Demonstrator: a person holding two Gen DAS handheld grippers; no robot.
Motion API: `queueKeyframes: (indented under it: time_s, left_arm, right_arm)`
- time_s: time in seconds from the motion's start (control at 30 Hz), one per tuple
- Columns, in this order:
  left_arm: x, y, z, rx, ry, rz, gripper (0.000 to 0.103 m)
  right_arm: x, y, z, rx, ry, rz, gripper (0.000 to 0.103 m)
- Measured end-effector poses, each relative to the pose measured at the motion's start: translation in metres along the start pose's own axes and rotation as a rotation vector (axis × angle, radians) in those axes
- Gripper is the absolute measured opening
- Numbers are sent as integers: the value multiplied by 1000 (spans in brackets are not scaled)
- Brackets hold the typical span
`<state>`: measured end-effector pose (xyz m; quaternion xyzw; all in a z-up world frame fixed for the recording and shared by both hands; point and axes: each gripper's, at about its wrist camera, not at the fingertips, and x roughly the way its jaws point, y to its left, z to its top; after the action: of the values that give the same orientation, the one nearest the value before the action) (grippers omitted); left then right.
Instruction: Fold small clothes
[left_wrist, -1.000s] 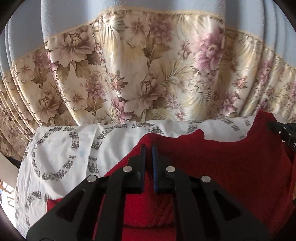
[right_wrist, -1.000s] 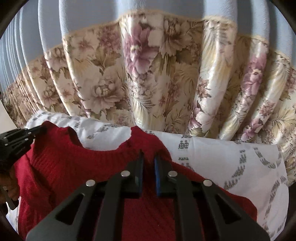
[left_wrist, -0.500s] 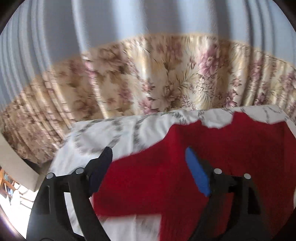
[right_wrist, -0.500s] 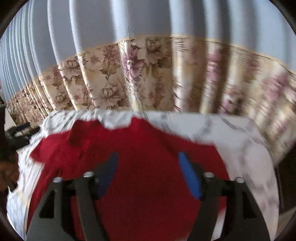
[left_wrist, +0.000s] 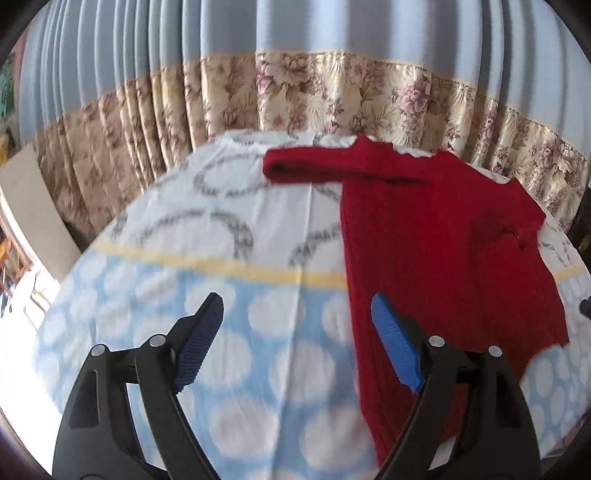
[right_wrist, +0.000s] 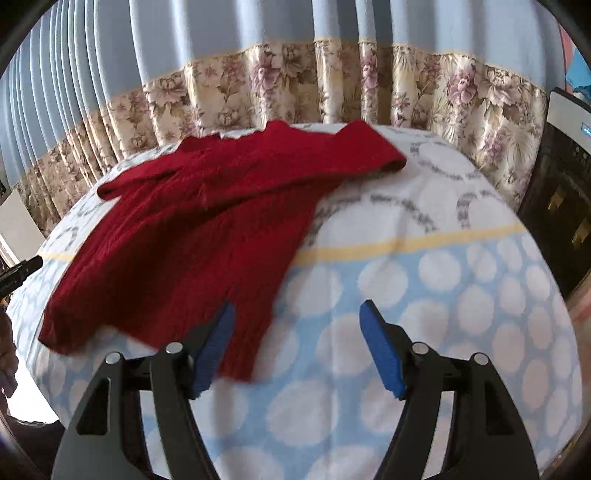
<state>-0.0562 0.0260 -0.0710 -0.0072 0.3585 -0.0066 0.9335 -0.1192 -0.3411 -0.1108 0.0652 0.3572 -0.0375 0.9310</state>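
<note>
Left gripper (left_wrist: 297, 332): jaws wide apart after just opening, nothing between them, blue-spotted cloth (left_wrist: 258, 350) below. Right gripper (right_wrist: 297, 341): likewise spread after just opening, empty. Red sweater (right_wrist: 207, 229) lies flat on the cloth, past both grippers; hem edge blurred, possibly a little rumpled. Left view alone shows one sleeve (left_wrist: 306, 170) stretched sideways. Right view alone shows a dark cabinet (right_wrist: 557, 206). Beyond, flowered curtain (left_wrist: 332, 92).

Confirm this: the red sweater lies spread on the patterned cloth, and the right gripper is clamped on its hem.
Not quite. In the right wrist view the right gripper is open, holding nothing; the red sweater does lie spread on the patterned cloth.
</note>
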Motion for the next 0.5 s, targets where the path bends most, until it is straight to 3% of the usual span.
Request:
queueKeyframes:
  time_s: [0.17, 0.23, 0.27, 0.37, 0.5]
  left_arm:
    - [1, -16, -21, 4, 35, -25, 82]
    - [3, -21, -26, 14, 53, -41, 82]
    - [4, -23, -27, 19, 57, -45, 82]
    - [4, -26, -30, 25, 61, -50, 82]
    - [6, -24, -28, 18, 69, -46, 82]
  right_arm:
    - [14, 20, -9, -2, 28, 44, 69]
    - [20, 29, -13, -23, 43, 44, 57]
    - [24, 33, -14, -29, 60, 42, 38]
    - [31, 39, -19, -30, 82, 77, 16]
    - [10, 29, -13, 0, 27, 112, 12]
